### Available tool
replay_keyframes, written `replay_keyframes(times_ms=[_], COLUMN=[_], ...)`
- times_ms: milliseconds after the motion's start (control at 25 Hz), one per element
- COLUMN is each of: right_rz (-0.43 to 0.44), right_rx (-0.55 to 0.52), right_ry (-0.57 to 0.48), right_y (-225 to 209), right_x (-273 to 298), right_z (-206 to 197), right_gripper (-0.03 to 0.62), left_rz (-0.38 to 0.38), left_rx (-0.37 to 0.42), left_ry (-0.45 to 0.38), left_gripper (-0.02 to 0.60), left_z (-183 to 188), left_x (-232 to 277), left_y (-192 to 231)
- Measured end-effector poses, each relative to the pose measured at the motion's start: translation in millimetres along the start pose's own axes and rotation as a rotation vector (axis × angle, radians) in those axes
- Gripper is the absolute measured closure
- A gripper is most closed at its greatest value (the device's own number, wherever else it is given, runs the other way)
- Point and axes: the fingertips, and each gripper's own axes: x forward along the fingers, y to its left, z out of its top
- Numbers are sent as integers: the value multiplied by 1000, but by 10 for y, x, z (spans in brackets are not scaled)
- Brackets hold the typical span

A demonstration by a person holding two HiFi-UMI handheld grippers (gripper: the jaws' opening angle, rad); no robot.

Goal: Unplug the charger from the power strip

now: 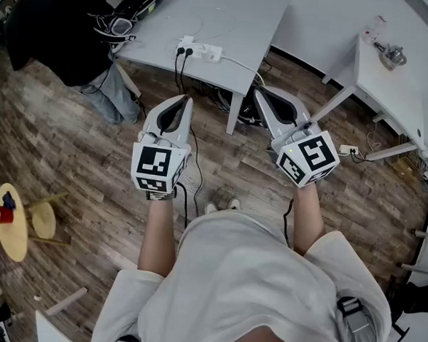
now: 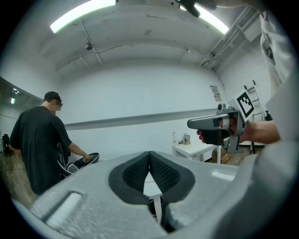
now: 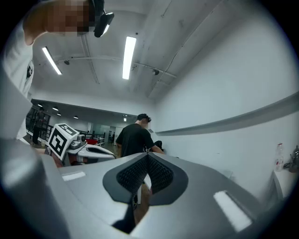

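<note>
A white power strip point(image 1: 200, 52) lies near the front edge of the grey table point(image 1: 232, 22). Two black plugs point(image 1: 184, 52) sit in its left end, and their cables drop over the edge. My left gripper point(image 1: 181, 98) point(image 2: 149, 153) is held level over the floor, short of the table, shut with nothing between its pads. To its right, my right gripper point(image 1: 262, 92) point(image 3: 147, 155) also points toward the table, shut and holding nothing. Both are apart from the strip. In the gripper views the strip is hidden behind the jaws.
A person in black point(image 1: 56, 24) stands at the table's left end, handling a black bag point(image 1: 142, 1). A small white table point(image 1: 385, 76) stands at the right. Cables hang under the grey table. A yellow stool point(image 1: 13, 222) stands at the far left on the wooden floor.
</note>
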Motion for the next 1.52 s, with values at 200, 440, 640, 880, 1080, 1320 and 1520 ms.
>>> replay_keyframes(times_ms=[200, 440, 640, 880, 1080, 1320, 1520], right_rz=[15, -3, -39, -52, -27, 8, 28], right_rx=[28, 53, 63, 76, 94, 91, 104], right_ry=[0, -28, -34, -18, -14, 1, 28], right_y=[22, 17, -24, -256, -655, -1245, -1756], right_x=[90, 196, 274, 482, 758, 1238, 1603], right_z=[-31, 16, -5, -173, -314, -381, -502], right_gripper=[592, 592, 592, 592, 592, 592, 592], left_rz=[5, 2, -9, -11, -2, 26, 45], left_rx=[-14, -20, -30, -36, -35, -39, -54], left_ry=[4, -6, -2, 18, 22, 35, 55], left_gripper=[578, 578, 578, 578, 578, 578, 578], left_z=[-64, -57, -133, -250, -247, -192, -219], left_x=[3, 12, 34, 289, 781, 1474, 1999], left_y=[84, 241, 346, 488, 621, 845, 974])
